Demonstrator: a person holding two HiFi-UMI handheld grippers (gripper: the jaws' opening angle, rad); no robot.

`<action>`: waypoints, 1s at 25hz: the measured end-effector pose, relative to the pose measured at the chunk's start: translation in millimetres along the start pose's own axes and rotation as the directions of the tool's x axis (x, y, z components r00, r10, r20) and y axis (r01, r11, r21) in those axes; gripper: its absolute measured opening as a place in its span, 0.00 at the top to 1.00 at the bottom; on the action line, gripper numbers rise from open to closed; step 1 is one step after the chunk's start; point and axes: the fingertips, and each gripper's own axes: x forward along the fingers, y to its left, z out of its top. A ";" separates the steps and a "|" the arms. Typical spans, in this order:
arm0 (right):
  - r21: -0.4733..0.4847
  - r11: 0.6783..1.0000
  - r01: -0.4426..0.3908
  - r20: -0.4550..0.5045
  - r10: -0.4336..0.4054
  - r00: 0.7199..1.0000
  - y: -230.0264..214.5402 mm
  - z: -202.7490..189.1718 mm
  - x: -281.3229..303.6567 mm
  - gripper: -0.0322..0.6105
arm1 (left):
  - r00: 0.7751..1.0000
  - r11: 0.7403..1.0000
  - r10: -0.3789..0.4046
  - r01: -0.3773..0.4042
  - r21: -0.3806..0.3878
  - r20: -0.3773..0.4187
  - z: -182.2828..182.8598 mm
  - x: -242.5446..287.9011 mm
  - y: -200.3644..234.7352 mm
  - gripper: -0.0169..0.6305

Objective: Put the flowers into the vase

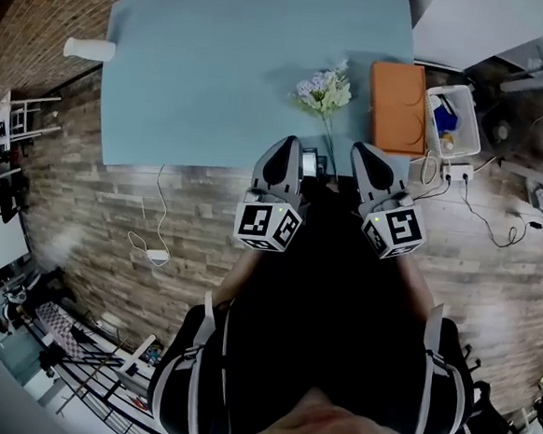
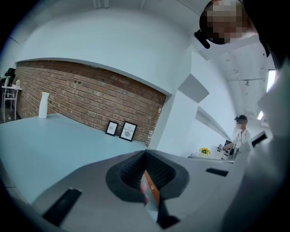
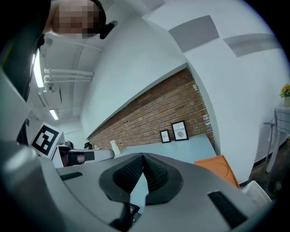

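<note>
In the head view the flowers (image 1: 324, 91) lie flat on the blue table (image 1: 218, 67), just ahead of both sets of fingertips and between them. The white vase (image 1: 88, 49) stands empty, well off to the left of the left gripper (image 1: 289, 143). By my reading nothing is done yet: picking up, carrying and placing all remain. An orange board (image 1: 397, 104) sits just ahead of the right gripper (image 1: 359, 149).

In the left gripper view the ribbed pads (image 2: 130, 170) meet at their tips and pinch nothing. The vase is far ahead and to the left.

In the right gripper view the pads (image 3: 156, 174) are likewise pressed together and empty. The vase shows small, ahead and left of the tips.
</note>
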 end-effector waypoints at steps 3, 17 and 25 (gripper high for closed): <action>0.042 0.998 0.045 -0.017 -0.044 0.999 -7.4 -2.4 8.1 0.92 | 1.000 1.000 0.000 0.000 -0.006 -0.017 4.0 7.5 11.3 0.93; 0.058 0.981 0.185 -0.064 -0.181 0.981 -14.8 -13.1 32.8 0.92 | 0.995 0.995 -0.081 0.078 -0.060 -0.065 8.1 40.6 48.5 0.93; 0.096 0.972 0.216 -0.063 -0.211 0.976 -18.5 -17.9 31.9 0.92 | 0.957 0.985 -0.091 0.045 -0.168 -0.274 -56.6 75.1 31.1 0.92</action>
